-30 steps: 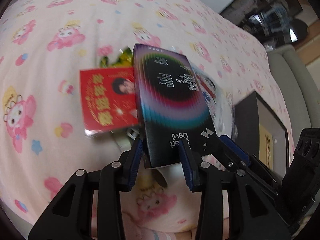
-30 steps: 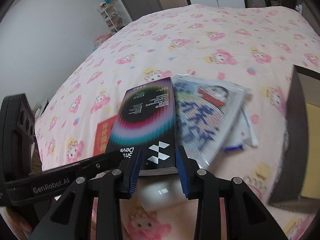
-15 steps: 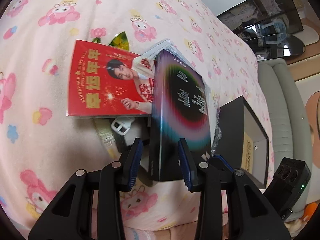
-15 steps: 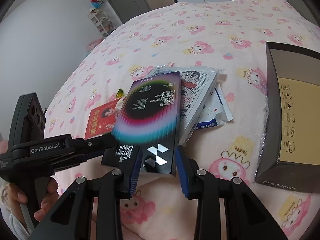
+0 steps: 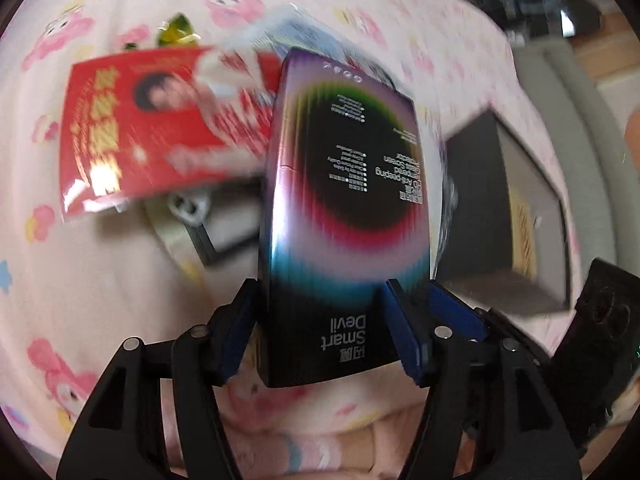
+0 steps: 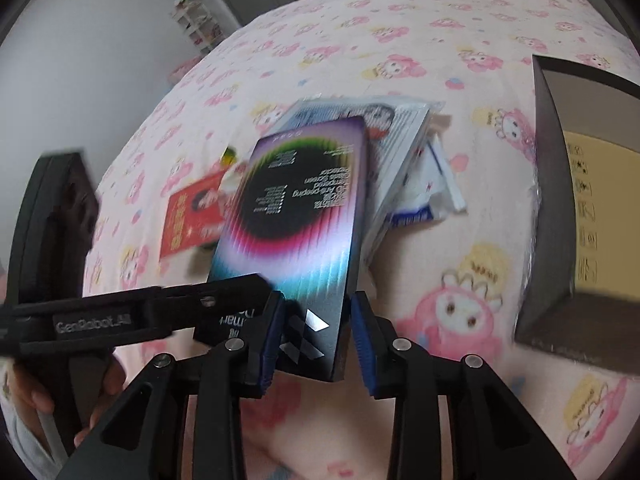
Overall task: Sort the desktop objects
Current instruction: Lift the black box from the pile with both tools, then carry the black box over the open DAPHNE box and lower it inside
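Note:
A black screen-protector box with a rainbow ring, marked "Smart Devil" [image 5: 344, 216], is held above the pink cartoon bedspread. My left gripper [image 5: 320, 332] is shut on its near end. In the right wrist view the same box [image 6: 296, 216] sits between the blue pads of my right gripper [image 6: 316, 340]; the left pad touches it and a narrow gap shows at the right pad. The left gripper's finger [image 6: 168, 304] reaches in from the left across the box's near end.
A red card pack with a portrait [image 5: 160, 136] lies left, over a white clip and grey item [image 5: 192, 208]. A plastic pouch with cartoon print [image 6: 384, 128] lies behind the box. A dark open carton [image 6: 580, 200] stands right. A green-yellow wrapper [image 5: 176, 32] lies farther back.
The box has swung from edge-on to face-on in the left wrist view. In the right wrist view it has tilted left and the right pad has come off it.

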A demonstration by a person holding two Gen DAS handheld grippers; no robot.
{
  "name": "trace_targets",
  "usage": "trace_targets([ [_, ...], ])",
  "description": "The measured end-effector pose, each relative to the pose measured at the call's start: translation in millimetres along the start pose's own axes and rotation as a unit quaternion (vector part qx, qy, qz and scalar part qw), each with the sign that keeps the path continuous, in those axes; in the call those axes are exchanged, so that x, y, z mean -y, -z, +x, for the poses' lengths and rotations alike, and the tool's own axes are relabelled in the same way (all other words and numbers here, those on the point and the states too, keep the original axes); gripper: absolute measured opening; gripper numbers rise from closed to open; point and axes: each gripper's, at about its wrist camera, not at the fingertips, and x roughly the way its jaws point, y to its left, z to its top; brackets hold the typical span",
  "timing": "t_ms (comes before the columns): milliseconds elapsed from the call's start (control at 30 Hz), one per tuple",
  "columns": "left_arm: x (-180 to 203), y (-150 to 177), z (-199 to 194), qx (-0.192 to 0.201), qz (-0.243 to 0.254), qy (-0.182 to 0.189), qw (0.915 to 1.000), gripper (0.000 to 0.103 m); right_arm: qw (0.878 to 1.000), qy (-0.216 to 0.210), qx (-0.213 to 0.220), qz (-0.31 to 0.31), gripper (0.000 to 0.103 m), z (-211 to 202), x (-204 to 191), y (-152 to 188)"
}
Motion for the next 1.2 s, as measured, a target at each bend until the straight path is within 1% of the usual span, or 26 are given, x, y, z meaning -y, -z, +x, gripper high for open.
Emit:
trace_targets([
  [33,4.2,3.0,-2.5,0.004,0.01,-0.007,0.9999,0.057,1.0,0.007,-0.006,-0.012,0.03,-2.8,-1.0,7.1],
  [67,5.3,3.3,-6.3,0.015,0.014,-0.01,0.9997,0.054,1.0,0.003,-0.009,-0.016,0.03,-6.2,0.3,13.7],
  [100,2.6,2.2,-8.2,0.019,0.007,-0.006,0.9998,0.048,1.0,-0.01,-0.015,-0.009,0.03,-8.5,4.7,18.3],
  [133,-0.2,1.2,-9.7,0.023,0.0,-0.003,0.9997,0.041,1.0,-0.013,-0.019,-0.003,0.03,-8.4,9.0,19.7],
  [167,-4.0,0.3,-7.8,0.021,-0.01,-0.002,0.9997,0.039,1.0,-0.015,-0.022,0.002,0.03,-8.2,13.2,20.9],
  [233,-10.7,-1.5,-3.4,0.012,-0.024,0.009,0.9996,0.04,1.0,-0.002,-0.018,0.01,0.03,-3.8,18.3,19.3],
  [333,-11.8,-2.4,1.0,0.006,-0.024,0.015,0.9996,0.041,0.999,-0.01,-0.021,0.043,0.036,11.2,28.3,17.4],
  [400,-7.8,-3.1,4.3,0.004,-0.014,0.018,0.9997,0.044,0.997,-0.019,-0.022,0.065,0.053,20.9,34.4,16.9],
  [433,-4.5,-3.6,5.7,0.005,-0.008,0.013,0.9999,0.047,0.997,-0.019,-0.022,0.075,0.058,23.6,36.7,16.8],
  [467,-1.2,-4.0,7.1,0.007,-0.001,0.008,0.9999,0.048,0.996,-0.021,-0.021,0.082,0.062,25.4,38.7,16.7],
  [500,2.1,-4.6,8.6,0.009,0.006,0.003,0.9999,0.049,0.996,-0.023,-0.02,0.089,0.065,27.2,40.6,16.7],
  [567,6.8,-4.8,10.8,0.011,0.02,-0.008,0.9997,0.049,0.995,-0.028,-0.017,0.096,0.067,29.4,42.8,17.3],
  [633,11.0,-3.1,11.3,0.011,0.028,-0.013,0.9994,0.049,0.996,-0.025,-0.015,0.088,0.066,25.9,40.5,18.9],
  [667,10.3,0.6,8.7,0.01,0.025,-0.013,0.9996,0.049,0.996,-0.024,-0.015,0.084,0.062,23.9,39.3,19.7],
  [700,9.6,4.3,6.2,0.008,0.021,-0.014,0.9996,0.051,0.996,-0.021,-0.012,0.081,0.056,19.6,37.6,20.7],
  [733,9.0,8.2,3.7,0.006,0.018,-0.012,0.9997,0.051,0.997,-0.021,-0.01,0.076,0.053,13.5,35.6,22.4],
  [767,9.0,12.7,2.1,-0.001,0.016,-0.001,0.9999,0.051,0.998,-0.021,-0.007,0.067,0.047,5.2,32.7,24.7],
  [833,14.2,17.9,4.9,-0.013,0.024,0.016,0.9995,0.049,0.999,-0.016,0.004,0.044,0.046,-11.4,28.2,29.4],
  [933,26.6,26.6,19.4,-0.044,0.042,0.023,0.9979,0.049,1.0,0.0,0.005,0.023,0.046,-27.5,30.4,35.1],
  [1000,31.8,27.8,24.0,-0.042,0.045,0.016,0.998,0.049,1.0,-0.003,0.0,0.029,0.046,-28.3,36.9,35.7],
  [1033,32.5,27.7,23.7,-0.034,0.046,0.008,0.9984,0.047,0.999,-0.002,-0.002,0.033,0.046,-27.6,40.4,35.5],
  [1133,25.5,23.5,19.9,-0.016,0.029,0.009,0.9994,0.047,0.999,0.012,-0.008,0.043,0.046,-16.2,48.5,31.3],
  [1200,21.6,21.7,18.8,-0.011,0.017,0.018,0.9996,0.047,0.998,0.014,-0.018,0.051,0.046,-12.2,56.2,35.7],
])
